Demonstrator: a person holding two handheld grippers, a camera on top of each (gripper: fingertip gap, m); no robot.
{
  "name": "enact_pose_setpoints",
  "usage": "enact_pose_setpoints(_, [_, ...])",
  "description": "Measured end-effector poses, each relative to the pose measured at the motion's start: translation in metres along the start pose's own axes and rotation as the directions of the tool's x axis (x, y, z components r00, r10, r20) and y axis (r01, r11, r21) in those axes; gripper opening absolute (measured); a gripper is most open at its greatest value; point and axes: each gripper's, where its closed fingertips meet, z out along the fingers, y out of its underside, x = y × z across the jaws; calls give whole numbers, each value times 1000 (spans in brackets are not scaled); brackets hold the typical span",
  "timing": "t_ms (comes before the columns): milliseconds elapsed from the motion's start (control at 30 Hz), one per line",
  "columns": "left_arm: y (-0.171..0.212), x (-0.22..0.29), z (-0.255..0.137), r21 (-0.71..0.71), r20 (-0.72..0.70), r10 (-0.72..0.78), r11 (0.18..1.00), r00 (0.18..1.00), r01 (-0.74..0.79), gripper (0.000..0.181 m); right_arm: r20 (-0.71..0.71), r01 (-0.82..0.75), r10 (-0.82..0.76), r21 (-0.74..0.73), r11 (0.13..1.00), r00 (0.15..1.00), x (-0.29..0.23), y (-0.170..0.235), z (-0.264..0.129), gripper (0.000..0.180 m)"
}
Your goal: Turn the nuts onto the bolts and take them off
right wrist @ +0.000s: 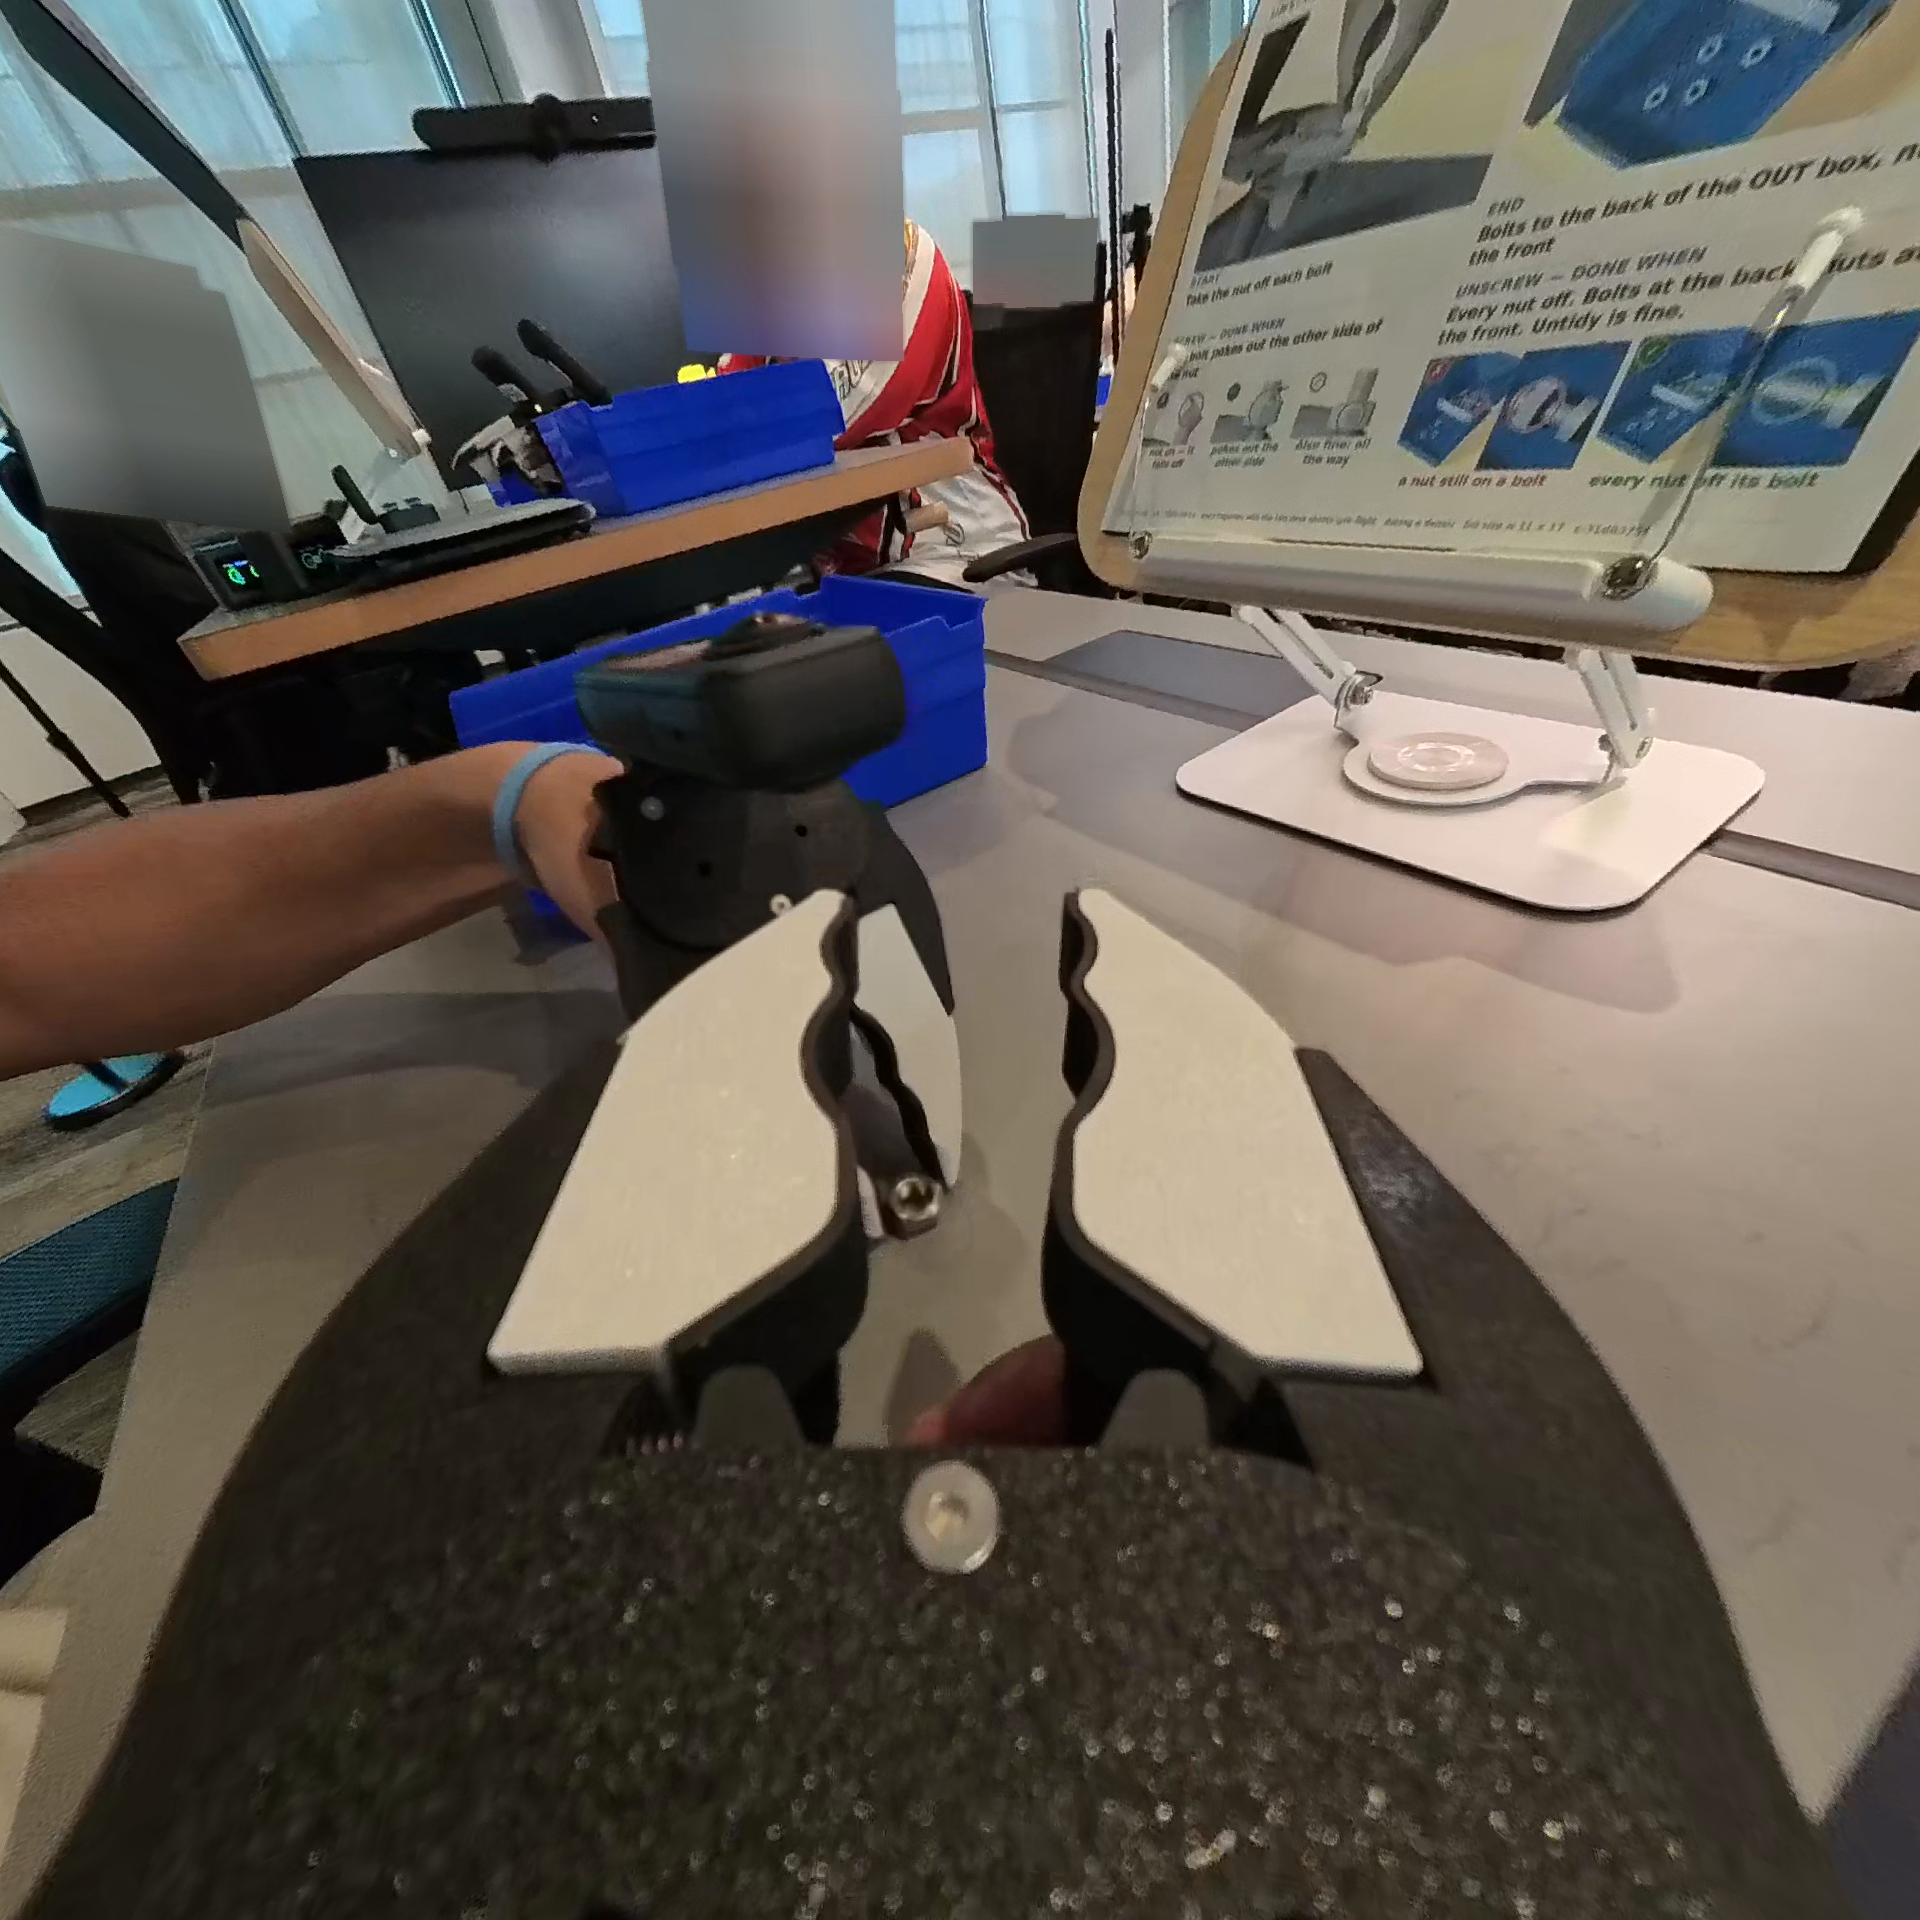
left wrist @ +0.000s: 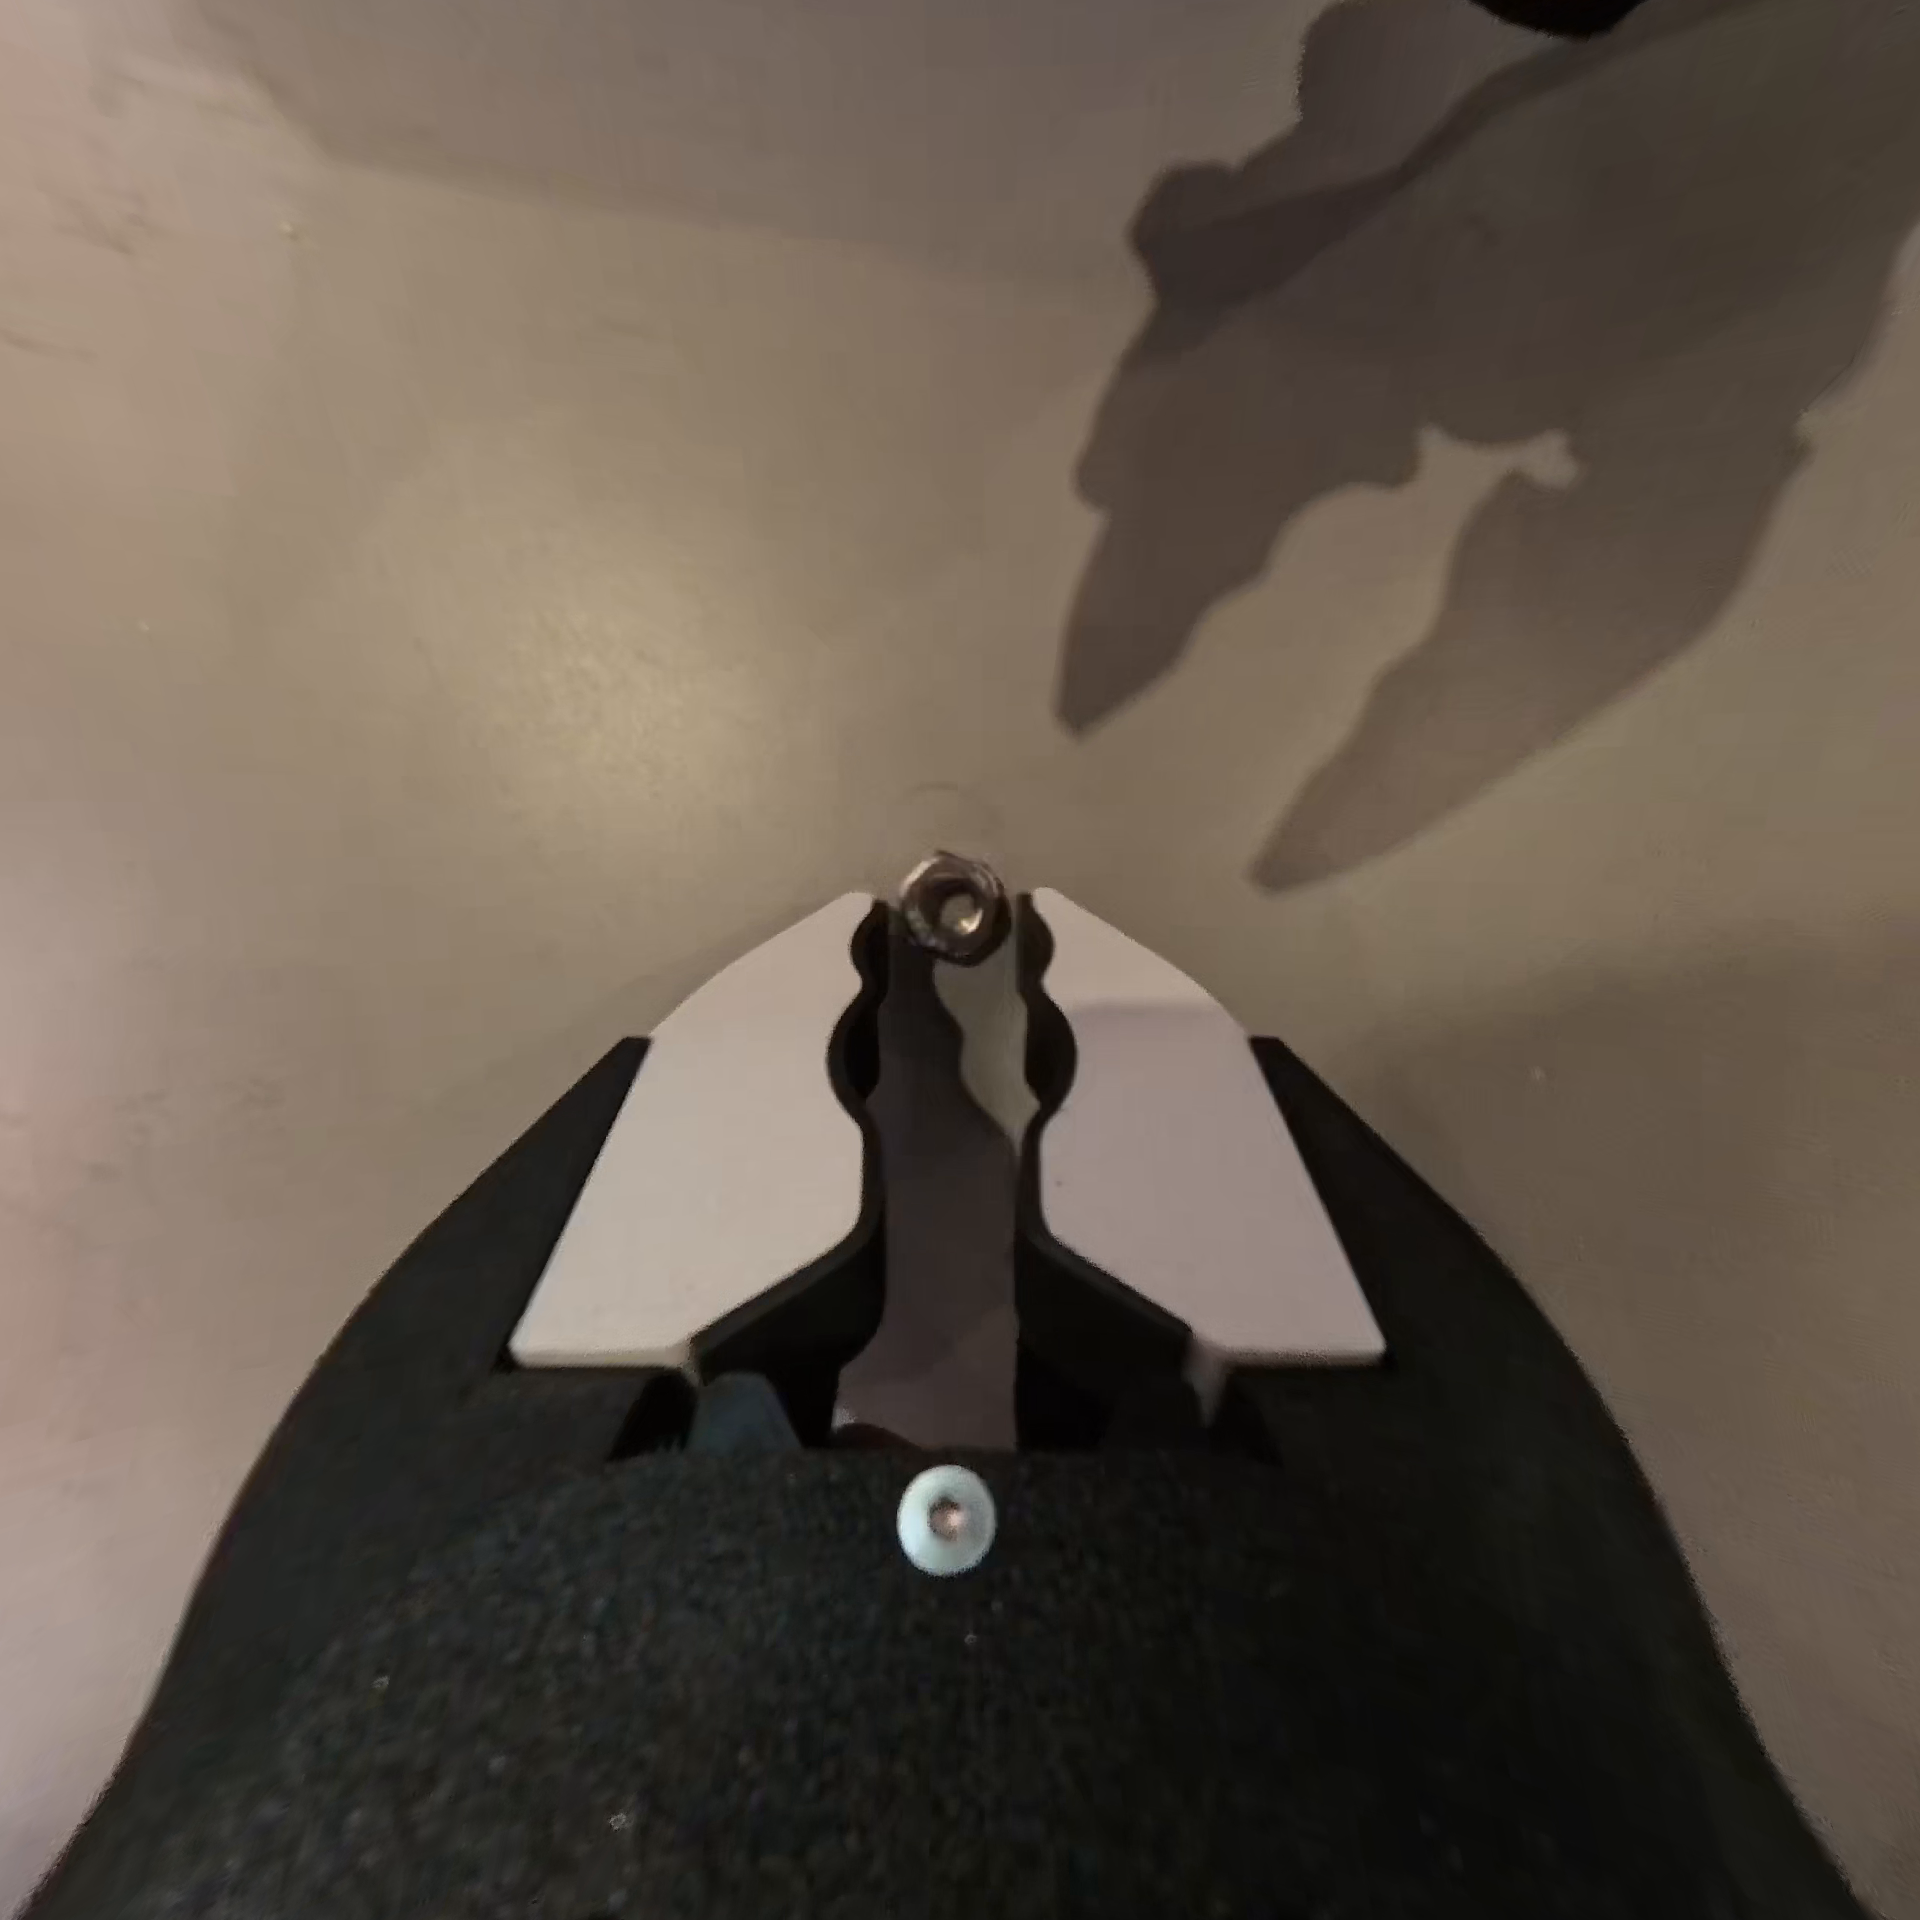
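A small silver nut (left wrist: 954, 920) sits on the pale grey table (left wrist: 520, 623) between the tips of my left gripper (left wrist: 954, 912), whose fingers are closed in on it from both sides. The left gripper points steeply down at the table. It also shows in the right wrist view (right wrist: 925, 1184), held by a hand with a blue wristband (right wrist: 520, 800), with the nut (right wrist: 911, 1205) at its tip. My right gripper (right wrist: 961, 909) is open and empty, just in front of the left one and above the table. I see no bolt.
A blue bin (right wrist: 935, 675) stands on the table behind the left gripper. A tilted board with an instruction sheet (right wrist: 1507, 312) stands on a white base (right wrist: 1475, 831) at the back right. The table's left edge (right wrist: 197, 1091) is close. A person sits at another desk beyond. There is about 15 centimetres between the tips of the two grippers.
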Motion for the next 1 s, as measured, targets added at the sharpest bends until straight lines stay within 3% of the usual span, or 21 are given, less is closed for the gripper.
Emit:
enact_pose_setpoints(133, [3,2,-16,89,40,-25,996,999,21,33,12,-4,4,-66,998,1000,-1,11,3,39])
enact_pose_setpoints(267, [1,-16,-63,394,211,-199,913,957,102,34,85,97,-79,-237,967,993,-15,38,12,41])
enact_pose_setpoints(367, [14,-42,-118,673,393,-446,736,804,79,32,152,307,-267,-415,857,952,-19,61,16,43])
enact_pose_setpoints(433, [34,-52,-143,768,434,-596,636,676,67,31,214,435,-380,-504,747,900,-20,72,19,40])
enact_pose_setpoints(533, [42,-51,-145,806,416,-658,587,628,81,32,349,528,-397,-611,590,848,-23,88,25,39])
enact_pose_setpoints(633, [34,-48,-136,761,479,-599,648,642,37,33,489,605,-358,-669,431,796,-23,104,27,38])
enact_pose_setpoints(767, [31,-42,-139,731,541,-551,682,635,-31,33,627,717,-350,-636,287,696,-20,112,36,39])
enact_pose_setpoints(1000, [32,-39,-151,800,406,-604,598,685,53,33,808,848,-272,-527,64,523,-15,131,35,34])
